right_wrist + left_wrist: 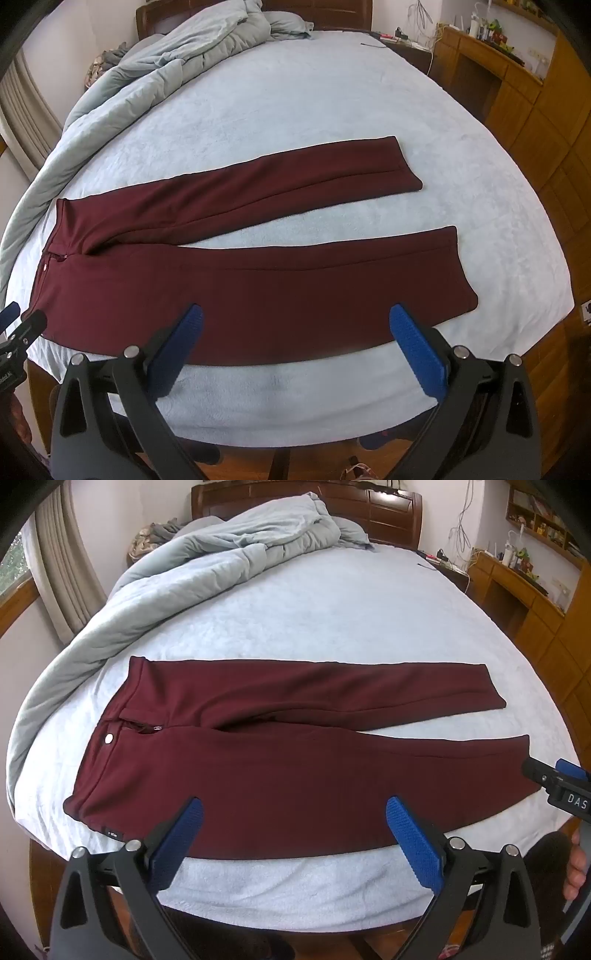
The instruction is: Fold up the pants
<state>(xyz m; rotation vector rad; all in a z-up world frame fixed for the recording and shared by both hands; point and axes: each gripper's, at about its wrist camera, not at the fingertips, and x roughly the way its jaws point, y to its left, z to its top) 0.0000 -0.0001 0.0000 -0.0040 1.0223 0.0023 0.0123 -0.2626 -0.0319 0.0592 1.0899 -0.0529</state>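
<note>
- The dark red pants [280, 760] lie flat on the bed [332, 609], close to the near edge.
- The waist [107, 738] is at the left, with its silver button [109, 739] facing up. The two legs reach out to the right.
- The near leg [295, 288] and the far leg [277, 184] lie apart, with a strip of pale blue sheet showing between them.
- No fold has been made yet. The pants look spread out and ready, so I think the job is only at its start.
- The left gripper [294, 812] hangs over the near edge of the pants toward the waist. Its blue pads are spread wide and hold nothing.
- The right gripper [295, 319] hangs over the near leg, more to the right. It is spread wide too and holds nothing.
- All of the folding is left to do. I would guess one leg gets laid over the other, and then the pants get folded shorter.
- A bunched-up grey blanket [207, 557] sits at the far left of the bed, well away from the pants.
</note>
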